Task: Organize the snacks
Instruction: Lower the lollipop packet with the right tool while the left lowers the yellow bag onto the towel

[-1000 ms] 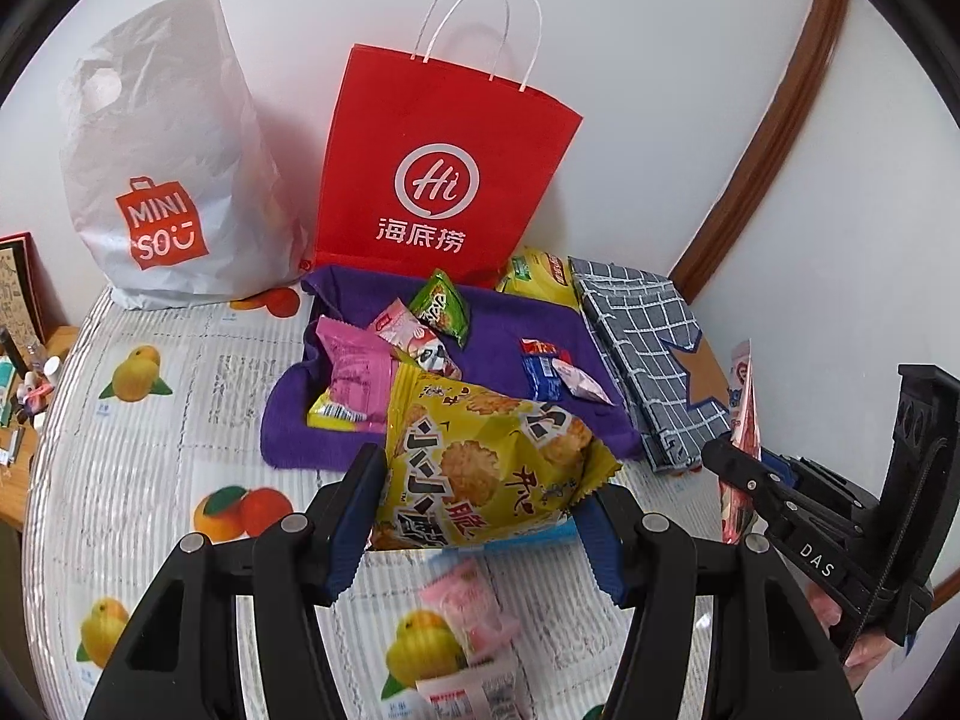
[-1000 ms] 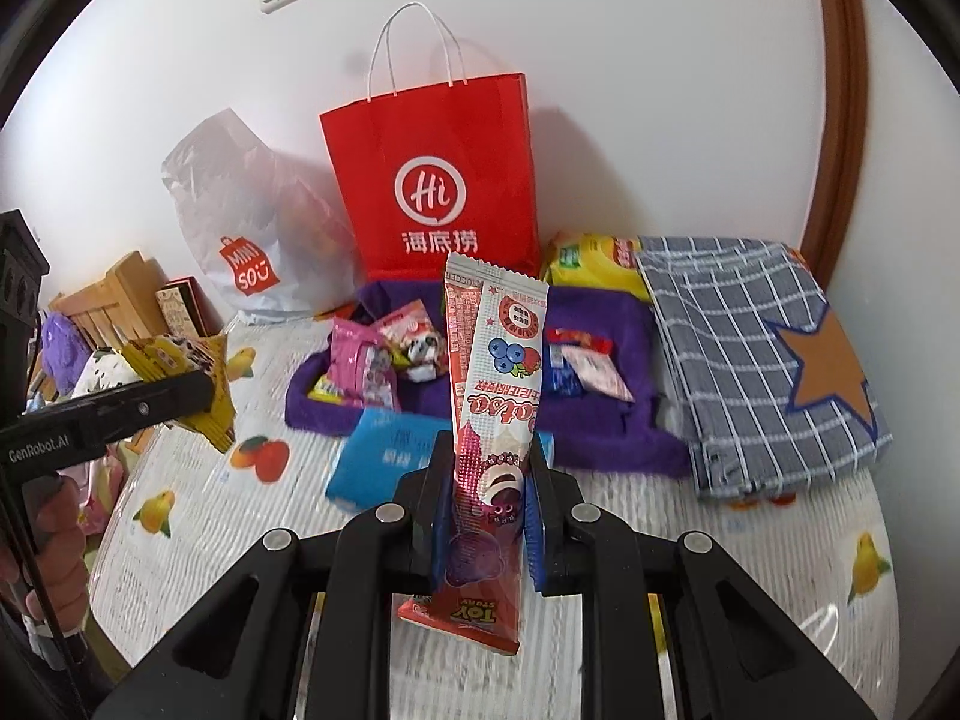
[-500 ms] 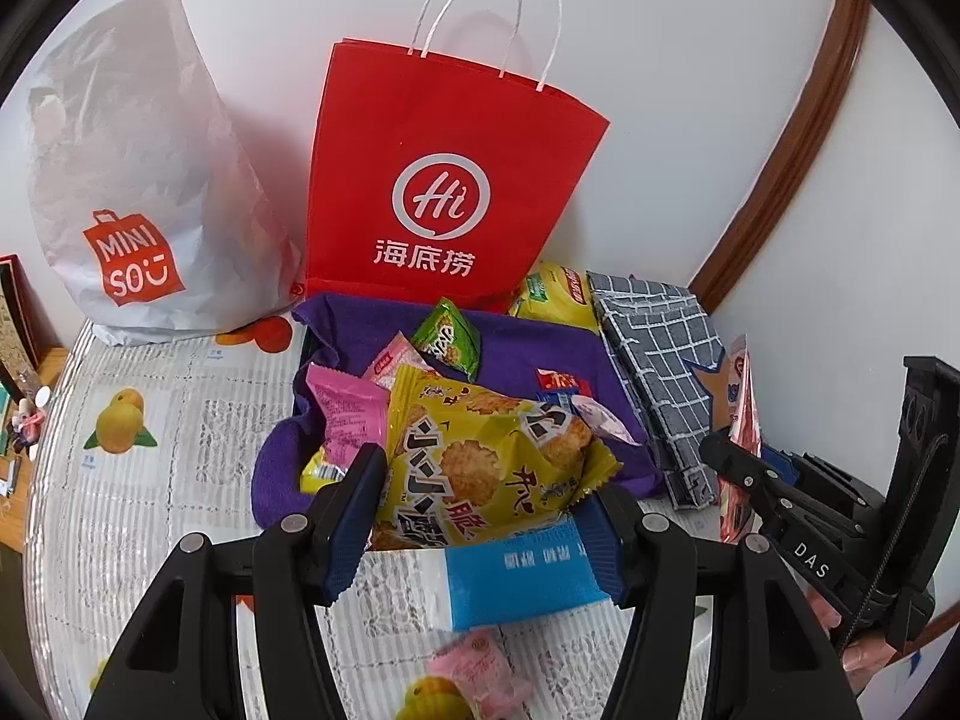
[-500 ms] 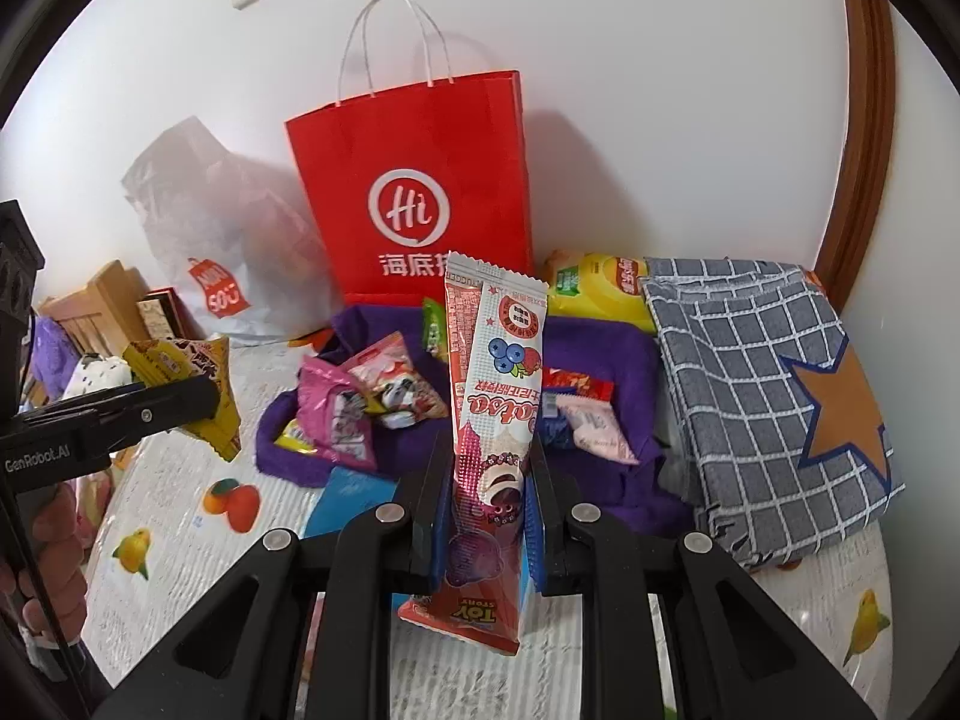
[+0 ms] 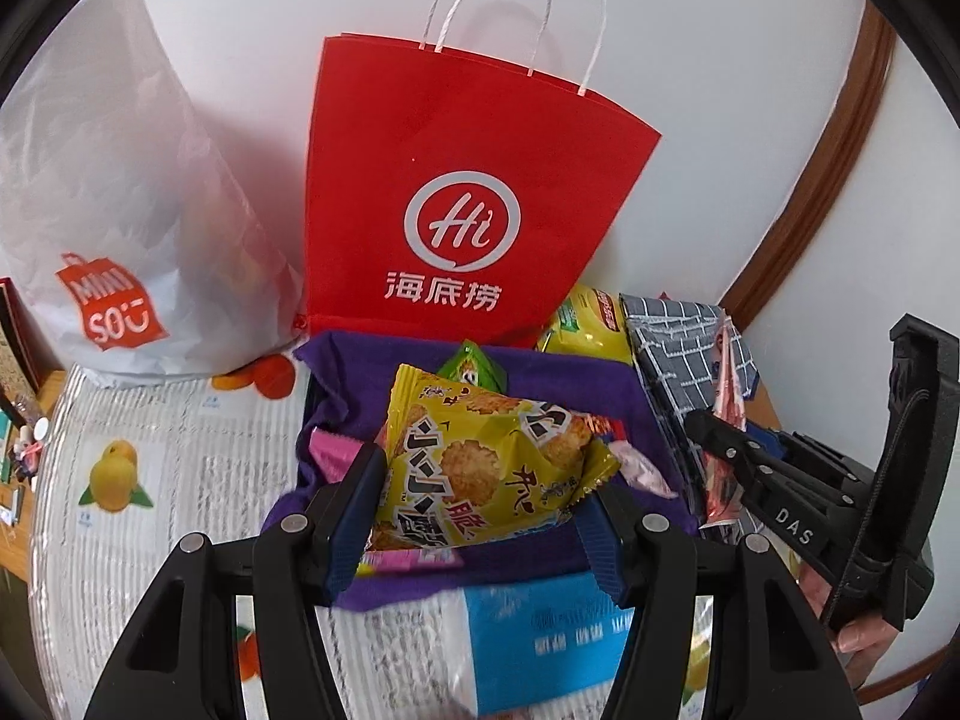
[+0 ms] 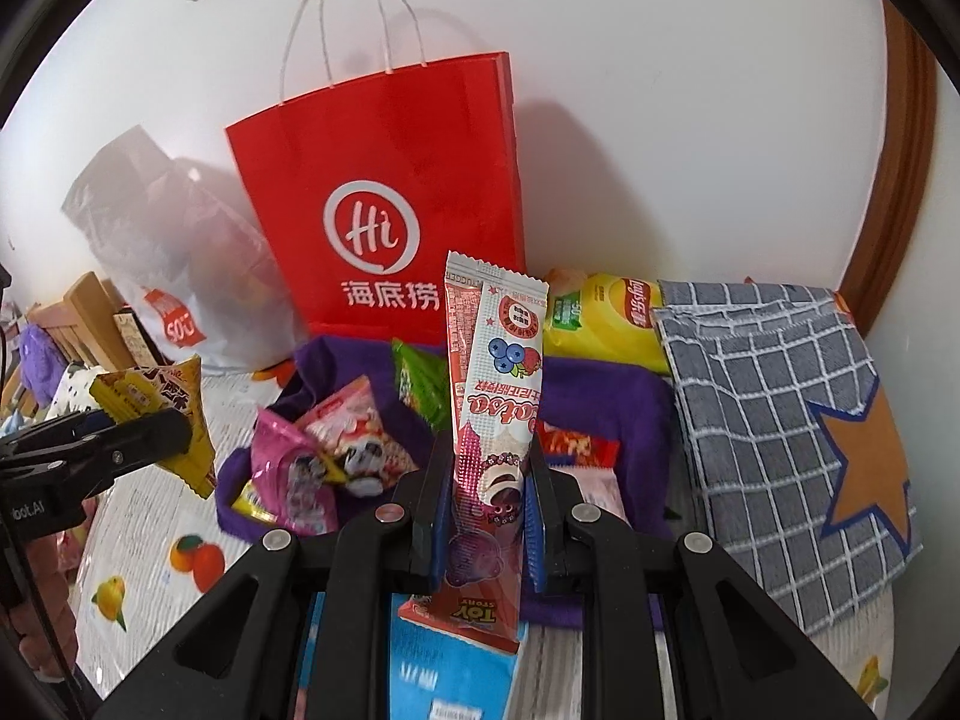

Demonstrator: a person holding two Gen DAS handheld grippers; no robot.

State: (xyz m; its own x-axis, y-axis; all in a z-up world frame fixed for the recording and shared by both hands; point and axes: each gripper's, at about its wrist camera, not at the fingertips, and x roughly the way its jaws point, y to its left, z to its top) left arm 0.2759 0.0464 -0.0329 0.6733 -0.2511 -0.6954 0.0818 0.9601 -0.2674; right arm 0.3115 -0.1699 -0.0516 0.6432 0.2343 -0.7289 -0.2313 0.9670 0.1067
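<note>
My left gripper (image 5: pixel 480 498) is shut on a yellow rice-cracker bag (image 5: pixel 480 468) and holds it above the purple cloth (image 5: pixel 570 384). My right gripper (image 6: pixel 486 510) is shut on a long pink-and-white Toy Story snack stick (image 6: pixel 495 414), held upright over the same purple cloth (image 6: pixel 600 396). Pink packets (image 6: pixel 312 468), a green packet (image 6: pixel 420 384) and a small red packet (image 6: pixel 576 444) lie on the cloth. The right gripper (image 5: pixel 714 432) shows at the right of the left wrist view; the left gripper (image 6: pixel 174 432) shows at the left of the right wrist view.
A red paper bag (image 5: pixel 462 192) stands against the wall behind the cloth, a white Miniso bag (image 5: pixel 108 228) to its left. A yellow Lay's bag (image 6: pixel 606 318) and a folded checked cloth (image 6: pixel 780 414) lie at right. A blue packet (image 5: pixel 540 642) lies below my grippers.
Both grippers have moved forward toward the purple cloth and red bag, each still holding its snack. The blue packet has slid under the grippers.
</note>
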